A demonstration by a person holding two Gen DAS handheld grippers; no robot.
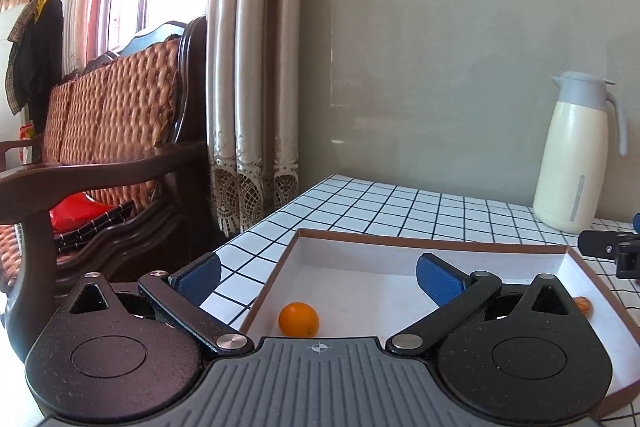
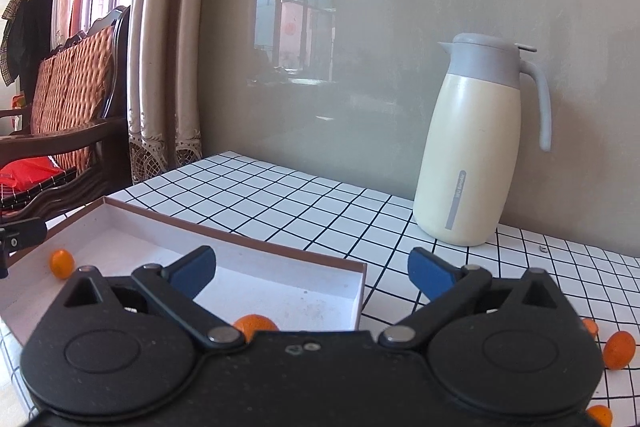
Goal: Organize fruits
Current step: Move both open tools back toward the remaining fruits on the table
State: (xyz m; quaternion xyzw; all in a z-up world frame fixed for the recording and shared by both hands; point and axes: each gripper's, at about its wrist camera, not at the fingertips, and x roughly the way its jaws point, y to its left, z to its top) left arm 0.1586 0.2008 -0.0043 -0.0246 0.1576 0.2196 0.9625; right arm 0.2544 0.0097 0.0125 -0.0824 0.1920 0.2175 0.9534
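The left gripper is released, its blue pads spread wide above the near left corner of the white tray, where one orange lies free on the tray floor. The right gripper is likewise released and empty over the tray's right end, with a second orange just below it inside the tray. More oranges lie on the checked table right of the tray, and a cream jug stands behind.

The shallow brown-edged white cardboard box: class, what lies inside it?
Inside the shallow brown-edged white cardboard box lie two small orange fruits: one near its left end, another half hidden behind the open right gripper. The box floor beneath both grippers is covered.
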